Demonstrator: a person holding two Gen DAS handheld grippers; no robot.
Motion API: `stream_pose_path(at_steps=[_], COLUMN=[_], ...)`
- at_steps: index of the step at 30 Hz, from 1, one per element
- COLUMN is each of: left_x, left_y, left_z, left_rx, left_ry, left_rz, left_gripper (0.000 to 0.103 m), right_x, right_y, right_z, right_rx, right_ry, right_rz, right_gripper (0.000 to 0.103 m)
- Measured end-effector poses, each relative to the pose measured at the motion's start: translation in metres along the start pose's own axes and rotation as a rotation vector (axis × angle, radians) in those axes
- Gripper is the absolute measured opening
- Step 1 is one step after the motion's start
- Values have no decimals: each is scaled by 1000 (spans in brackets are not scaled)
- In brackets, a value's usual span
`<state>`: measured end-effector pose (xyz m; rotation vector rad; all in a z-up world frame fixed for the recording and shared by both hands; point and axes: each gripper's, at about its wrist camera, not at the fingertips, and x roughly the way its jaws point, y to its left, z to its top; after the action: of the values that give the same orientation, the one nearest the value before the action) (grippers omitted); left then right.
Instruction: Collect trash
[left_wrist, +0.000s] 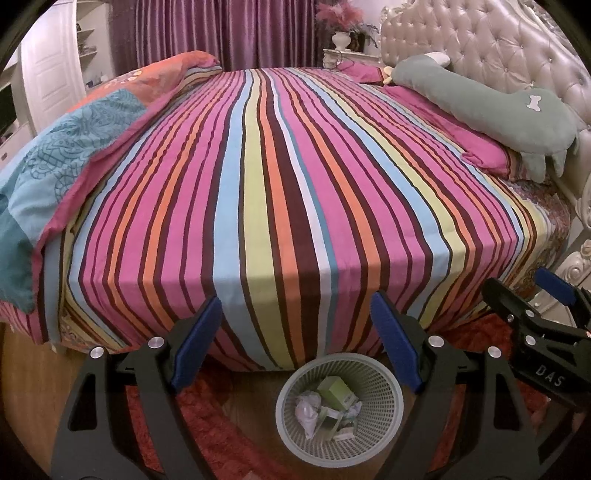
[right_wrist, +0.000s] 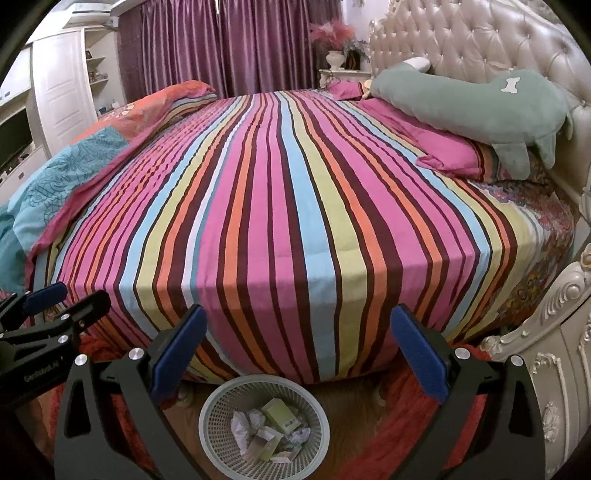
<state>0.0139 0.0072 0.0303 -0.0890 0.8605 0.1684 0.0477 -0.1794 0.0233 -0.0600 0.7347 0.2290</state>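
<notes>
Both tools (left_wrist: 295, 332) (right_wrist: 299, 343) wide open, empty; basket (left_wrist: 388, 417) below, striped bed (left_wrist: 277, 184) ahead.

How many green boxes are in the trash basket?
2, maybe more hidden: one green box near the basket back, another green box lower down among the crumpled paper.

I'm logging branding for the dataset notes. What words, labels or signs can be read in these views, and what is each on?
"DAS": white letters on the black body of the right hand-held gripper, in the left wrist view.
White text on the left hand-held gripper, in the right wrist view: too blurred to read.
Print on the green boxes in the basket: too small to read.
White bone shape on the green plush: a sign, no letters.
</notes>
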Motion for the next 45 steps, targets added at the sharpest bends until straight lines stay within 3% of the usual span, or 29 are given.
stream_pose_path(at_steps=[32, 34, 35, 36, 45], left_x=[-4, -4, -5, -7, -8], left_y=[2, 2, 1, 1, 4], left_z=[2, 2, 2, 1, 2], left_rx=[-13, -15, -12, -10, -21], left_ry=[-17, -21, -28, -50, -43], left_rz=[-28, 11, 40, 78, 21], left_gripper=[81, 82, 91, 92, 92], right_x=[-1, -1, 0, 0, 2], right_y=[0, 0, -1, -1, -2], right_z=[1, 1, 1, 0, -1], right_rx=[-2, 0, -1, -1, 13], right_ry=[-1, 0, 0, 2, 13], right_rz=[1, 1, 0, 0, 4], right_gripper=[95, 95, 95, 95, 95])
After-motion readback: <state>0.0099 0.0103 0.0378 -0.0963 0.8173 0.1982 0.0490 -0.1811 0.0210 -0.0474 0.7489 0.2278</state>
